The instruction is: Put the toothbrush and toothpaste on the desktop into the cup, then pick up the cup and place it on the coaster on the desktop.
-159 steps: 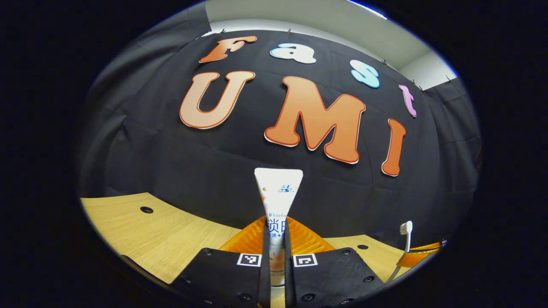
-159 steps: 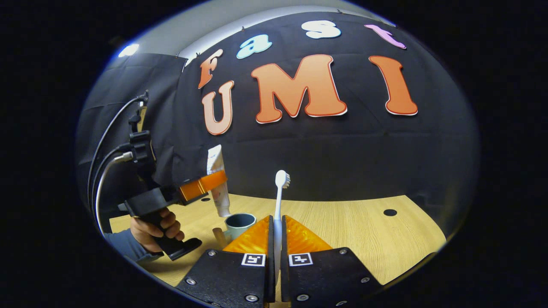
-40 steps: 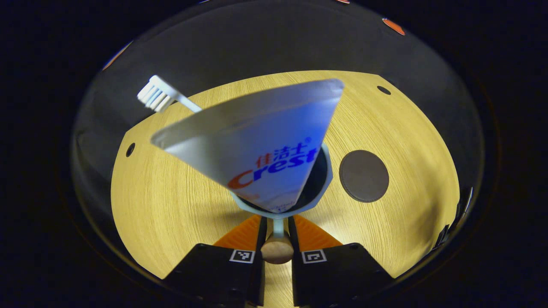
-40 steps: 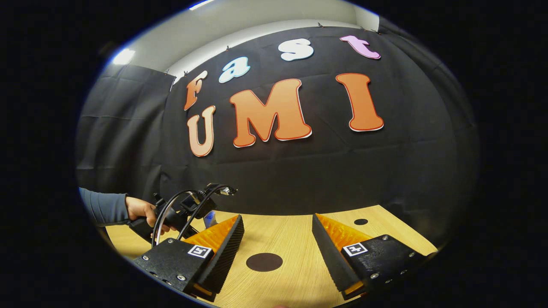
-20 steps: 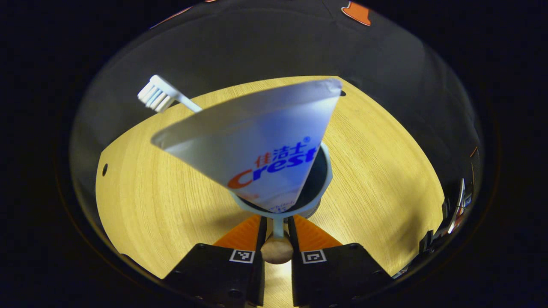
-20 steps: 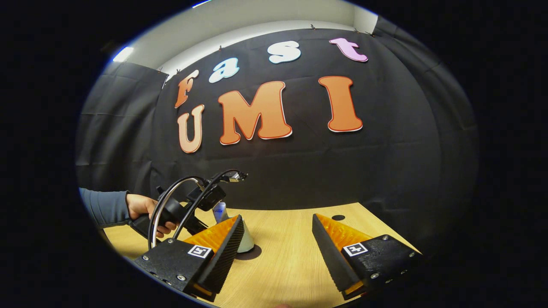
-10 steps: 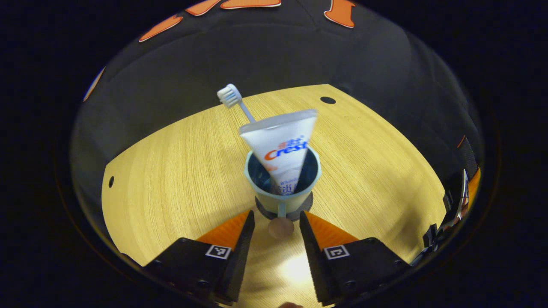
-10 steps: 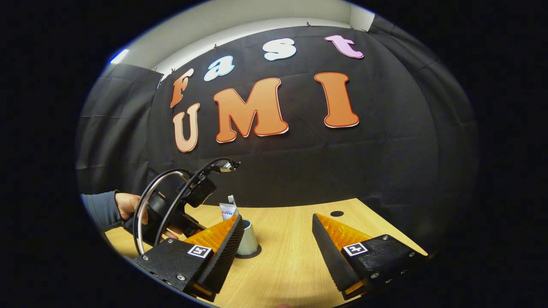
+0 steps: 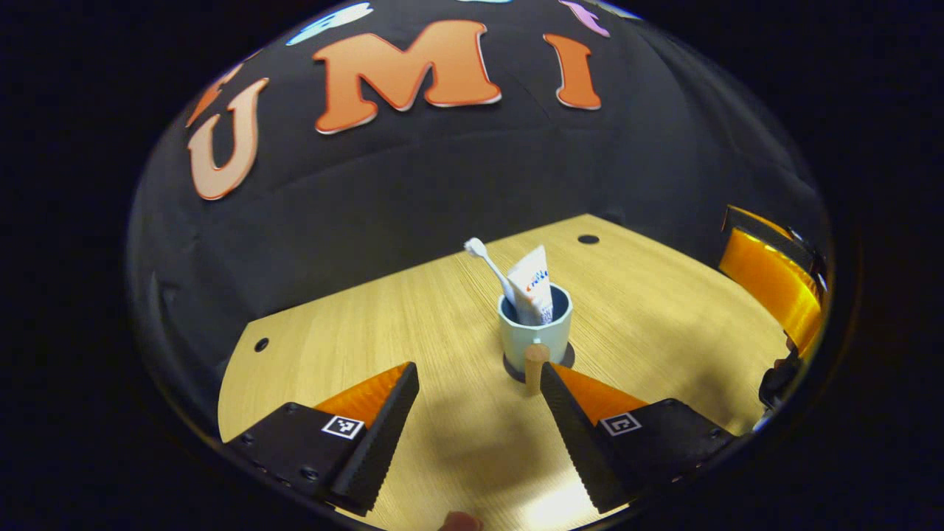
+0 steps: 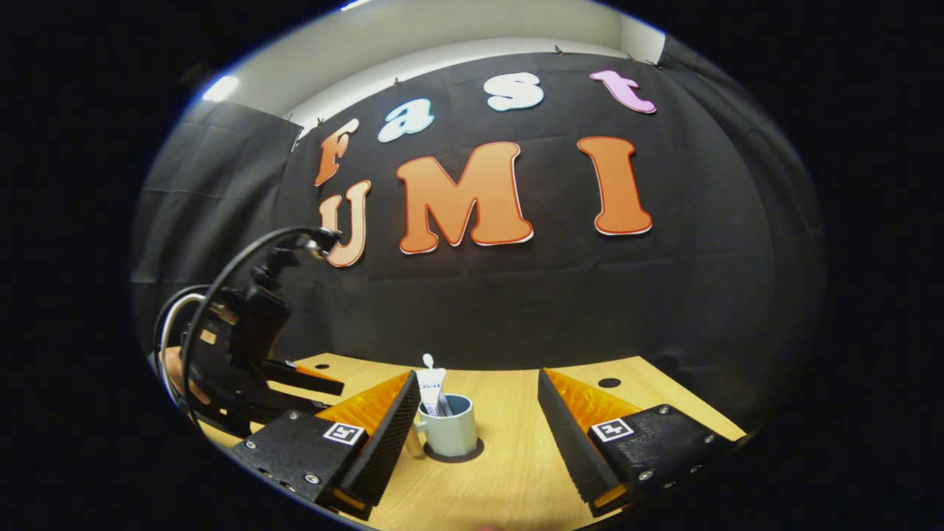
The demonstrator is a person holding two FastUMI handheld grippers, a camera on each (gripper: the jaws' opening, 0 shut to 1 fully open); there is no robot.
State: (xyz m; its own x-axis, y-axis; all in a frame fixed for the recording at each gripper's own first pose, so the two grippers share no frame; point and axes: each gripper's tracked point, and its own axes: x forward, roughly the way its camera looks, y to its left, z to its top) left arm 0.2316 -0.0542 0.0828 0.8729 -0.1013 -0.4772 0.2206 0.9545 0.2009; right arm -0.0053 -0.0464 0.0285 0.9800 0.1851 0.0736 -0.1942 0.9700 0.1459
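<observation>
Cup [image 9: 535,332] sits at centre frame in my left gripper view, on the dark coaster [image 9: 511,367], with the toothbrush [image 9: 487,262] and toothpaste [image 9: 534,286] leaning inside. My left gripper [image 9: 478,413] is spread wide and empty, and my right gripper [image 10: 478,424] likewise gapes with nothing between its fingers. By my judgement only the retreat is left: draw straight back and level, clear of the wooden handle [image 9: 534,366], so nothing tips.

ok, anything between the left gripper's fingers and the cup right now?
In the left gripper view, only bare desktop lies between the open left gripper and the cup; the cup's wooden handle points toward the gap.
</observation>
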